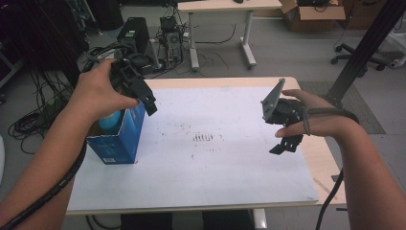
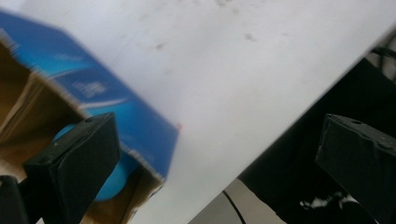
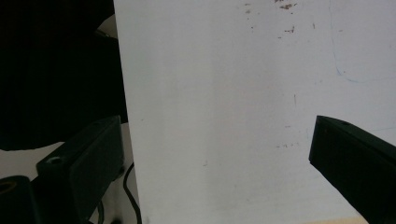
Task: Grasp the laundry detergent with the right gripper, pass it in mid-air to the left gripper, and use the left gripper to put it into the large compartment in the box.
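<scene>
1 blue box (image 1: 118,139), 1 bottle (image 1: 109,122), 2 tools

We look along our right gripper (image 3: 219,168). Its two black jaws stand far apart, one at the bottom left and one at the bottom right, with nothing between them. Under them lies a big white sheet (image 3: 224,93). It has small brown specks near the top and a thin blue line curving at the upper right. A black cable (image 3: 133,196) hangs down just past the sheet's left edge. The top left is very dark.
</scene>
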`<state>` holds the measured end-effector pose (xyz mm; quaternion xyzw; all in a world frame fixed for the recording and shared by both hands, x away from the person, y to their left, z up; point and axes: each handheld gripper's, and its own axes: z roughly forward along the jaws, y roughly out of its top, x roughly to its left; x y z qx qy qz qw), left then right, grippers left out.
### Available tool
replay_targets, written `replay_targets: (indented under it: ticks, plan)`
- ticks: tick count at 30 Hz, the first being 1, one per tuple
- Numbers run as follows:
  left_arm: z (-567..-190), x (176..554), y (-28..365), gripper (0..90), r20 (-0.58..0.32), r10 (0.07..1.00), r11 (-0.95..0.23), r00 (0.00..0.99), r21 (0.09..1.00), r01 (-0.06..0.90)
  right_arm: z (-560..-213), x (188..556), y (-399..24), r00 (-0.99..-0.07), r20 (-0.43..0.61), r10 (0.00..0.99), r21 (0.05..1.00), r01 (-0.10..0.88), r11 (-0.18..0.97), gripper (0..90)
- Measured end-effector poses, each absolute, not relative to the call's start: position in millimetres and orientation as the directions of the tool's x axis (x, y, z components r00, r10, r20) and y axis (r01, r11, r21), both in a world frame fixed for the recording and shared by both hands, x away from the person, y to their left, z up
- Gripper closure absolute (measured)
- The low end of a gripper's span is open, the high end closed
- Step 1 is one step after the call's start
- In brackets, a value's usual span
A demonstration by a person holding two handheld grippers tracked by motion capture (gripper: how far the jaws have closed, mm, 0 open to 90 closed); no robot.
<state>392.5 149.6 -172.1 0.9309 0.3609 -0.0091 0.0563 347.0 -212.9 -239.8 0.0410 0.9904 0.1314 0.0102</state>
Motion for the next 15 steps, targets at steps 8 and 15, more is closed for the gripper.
replay_targets:
  ticks: [8,15]
  plan:
    - [-174,383,123,0.2,-0.032,0.513,-0.857,0.858,0.038,0.514,-242,347,-217,-0.996,-0.002,0.092,0.238,0.089,0.967,3.3]
    - [-176,372,103,0.2,-0.080,0.356,-0.934,0.931,0.015,0.358,-242,346,-218,-0.997,0.000,0.080,0.239,0.078,0.968,3.4]
